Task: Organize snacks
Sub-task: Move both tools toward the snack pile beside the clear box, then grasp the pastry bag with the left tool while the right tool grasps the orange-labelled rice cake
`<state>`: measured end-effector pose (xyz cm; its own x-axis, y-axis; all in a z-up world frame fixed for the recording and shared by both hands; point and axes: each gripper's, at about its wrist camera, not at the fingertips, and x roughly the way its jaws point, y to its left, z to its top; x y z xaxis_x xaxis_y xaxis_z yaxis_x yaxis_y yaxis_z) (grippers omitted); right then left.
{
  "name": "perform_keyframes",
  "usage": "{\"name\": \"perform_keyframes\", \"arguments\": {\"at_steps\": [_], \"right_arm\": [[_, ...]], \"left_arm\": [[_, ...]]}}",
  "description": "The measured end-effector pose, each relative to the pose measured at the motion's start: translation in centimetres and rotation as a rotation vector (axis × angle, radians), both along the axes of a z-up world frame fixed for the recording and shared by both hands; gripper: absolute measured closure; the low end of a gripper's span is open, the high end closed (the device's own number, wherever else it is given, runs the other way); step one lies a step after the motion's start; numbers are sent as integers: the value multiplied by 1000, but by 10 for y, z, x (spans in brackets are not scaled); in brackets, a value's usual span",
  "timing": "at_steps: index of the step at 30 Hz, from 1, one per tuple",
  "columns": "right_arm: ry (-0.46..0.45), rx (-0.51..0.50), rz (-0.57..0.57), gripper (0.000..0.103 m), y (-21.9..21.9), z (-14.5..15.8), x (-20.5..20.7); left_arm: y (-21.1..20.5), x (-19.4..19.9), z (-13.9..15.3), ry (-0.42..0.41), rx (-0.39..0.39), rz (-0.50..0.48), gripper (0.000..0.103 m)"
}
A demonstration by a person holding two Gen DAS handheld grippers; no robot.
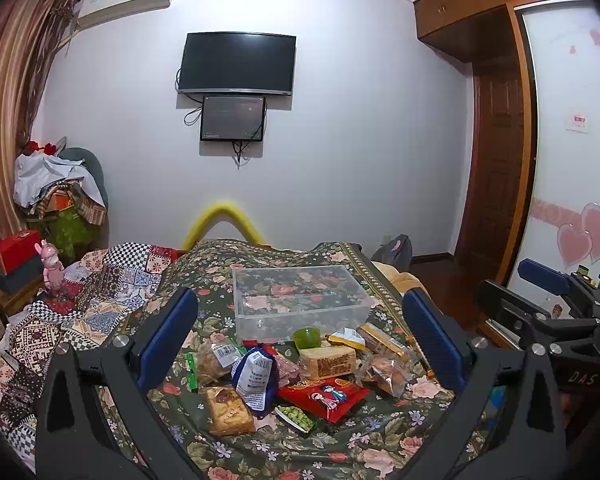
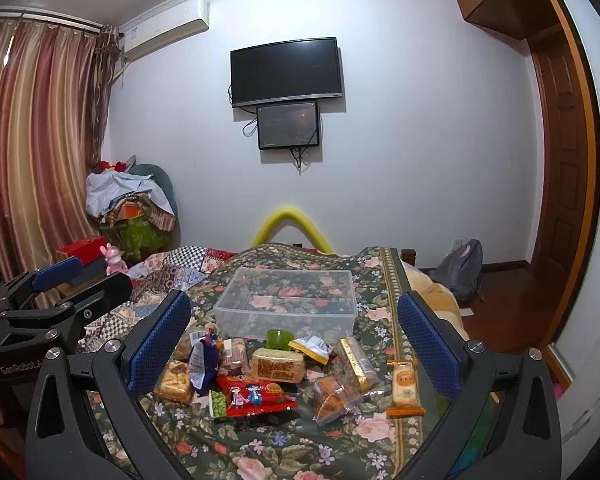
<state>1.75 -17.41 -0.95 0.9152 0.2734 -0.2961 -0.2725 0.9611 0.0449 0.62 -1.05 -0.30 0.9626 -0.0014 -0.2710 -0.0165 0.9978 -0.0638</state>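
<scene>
Both claws hang above the flower-patterned green bedspread (image 2: 284,448), fingers spread wide, nothing between the blue pads. Ahead of the left claw (image 1: 300,340) lies the snack heap, and just beyond it stands the clear rectangular plastic box (image 1: 300,300), open-topped, its long side running across the view. Nearest that claw: a tan cake bar in clear wrap (image 1: 228,410), long axis pointing away, touching a blue-and-white pouch (image 1: 256,380) that leans upright. A red foil packet (image 1: 324,394) lies flat beside them, overlapping a green pea packet (image 1: 298,418).

From the right claw (image 2: 296,344), an orange-trimmed wafer packet (image 2: 405,388) sits toward its right finger, lengthwise away from it. The small green jelly cup (image 2: 280,338) rests against the box's near wall. Beside it lies a brown wrapped block (image 2: 278,365), set crosswise. The other claw shows at each view's edge.
</scene>
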Motion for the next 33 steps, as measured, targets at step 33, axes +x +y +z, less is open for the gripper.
{"name": "perform_keyframes", "arguments": {"at_steps": [33], "right_arm": [[378, -50, -103, 28, -56, -97, 74]], "left_arm": [[70, 73, -108, 344, 0, 19, 25]]}}
